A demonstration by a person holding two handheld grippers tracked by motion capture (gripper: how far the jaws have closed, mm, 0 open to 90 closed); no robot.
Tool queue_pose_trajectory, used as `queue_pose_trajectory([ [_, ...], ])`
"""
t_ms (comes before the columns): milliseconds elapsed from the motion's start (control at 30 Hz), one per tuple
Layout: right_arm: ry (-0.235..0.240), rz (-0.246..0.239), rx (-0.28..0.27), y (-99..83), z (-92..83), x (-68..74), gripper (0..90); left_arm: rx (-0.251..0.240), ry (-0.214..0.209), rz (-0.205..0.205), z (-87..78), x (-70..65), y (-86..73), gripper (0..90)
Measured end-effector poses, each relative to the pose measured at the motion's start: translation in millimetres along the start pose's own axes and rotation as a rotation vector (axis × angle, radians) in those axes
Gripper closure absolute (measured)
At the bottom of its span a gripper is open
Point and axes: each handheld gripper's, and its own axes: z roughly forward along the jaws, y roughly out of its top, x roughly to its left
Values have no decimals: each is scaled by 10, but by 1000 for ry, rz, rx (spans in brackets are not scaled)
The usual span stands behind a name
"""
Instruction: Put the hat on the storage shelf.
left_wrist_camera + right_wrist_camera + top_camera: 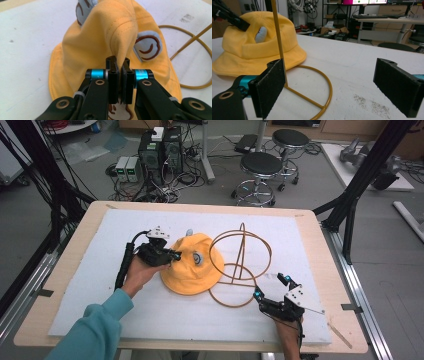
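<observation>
we judge the hat (on the white mat, beside the stand) soft, light and floppy, so the left gripper pinching a crown fold suits, while the right gripper gapes wide, holding nothing.
</observation>
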Motion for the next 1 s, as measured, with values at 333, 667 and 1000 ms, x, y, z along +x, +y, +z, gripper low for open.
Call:
queue_pose_trajectory([
  [333, 0, -5, 4, 0, 1, 7, 96, -34, 42, 3, -425, 112, 149, 866],
  [667, -1, -5, 7, 2, 5, 8, 96, -59, 26, 2, -789, 232, 404, 867],
  [1000, -4, -6, 6, 1, 3, 7, 96, -116, 40, 25, -1106, 220, 730, 868],
])
